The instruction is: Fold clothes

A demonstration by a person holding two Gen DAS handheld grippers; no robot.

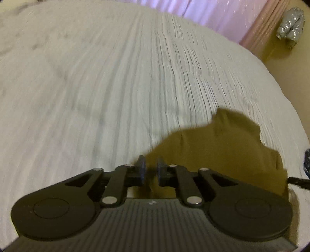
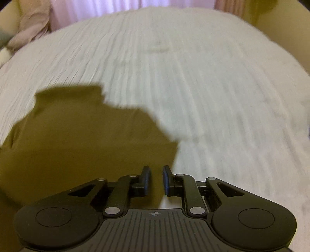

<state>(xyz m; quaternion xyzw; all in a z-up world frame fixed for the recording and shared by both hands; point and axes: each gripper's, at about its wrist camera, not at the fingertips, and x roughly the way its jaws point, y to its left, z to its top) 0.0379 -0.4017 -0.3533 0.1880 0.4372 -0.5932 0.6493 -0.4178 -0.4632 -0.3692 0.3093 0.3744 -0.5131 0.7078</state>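
1. The left gripper (image 1: pixel 151 170) has its jaws parted by a narrow gap with nothing pinched between them. The dark blue pads (image 1: pixel 142 167) face each other, and the near edge of an olive-green garment (image 1: pixel 217 153) shows through the gap.
2. The right gripper (image 2: pixel 156 179) also has its jaws parted and empty, blue pads (image 2: pixel 166 179) facing inward. The gap sits right over the garment's right-hand edge (image 2: pixel 81 147), with white cover visible on the other side of it.
3. The olive-green garment lies flat on the bed, at its near side. In the left wrist view it spreads ahead and to the right of the jaws; in the right wrist view it spreads ahead and to the left, so it lies between the two grippers.
4. Its outline is irregular, with stepped corners at the far end. Both views are blurred, so I cannot tell what kind of clothing it is.
5. The bed is covered by a white crinkled bedspread (image 1: pixel 116 81) with fine ridges running away from the cameras, filling most of both views.
6. Beyond the bed hang pale pink curtains (image 1: pixel 213 17).
7. At the far right of the left wrist view a grey, shiny crumpled bundle (image 1: pixel 290 25) sits against a yellowish wall.
8. At the far left of the right wrist view lies a pinkish pillow or bundle (image 2: pixel 29 29).
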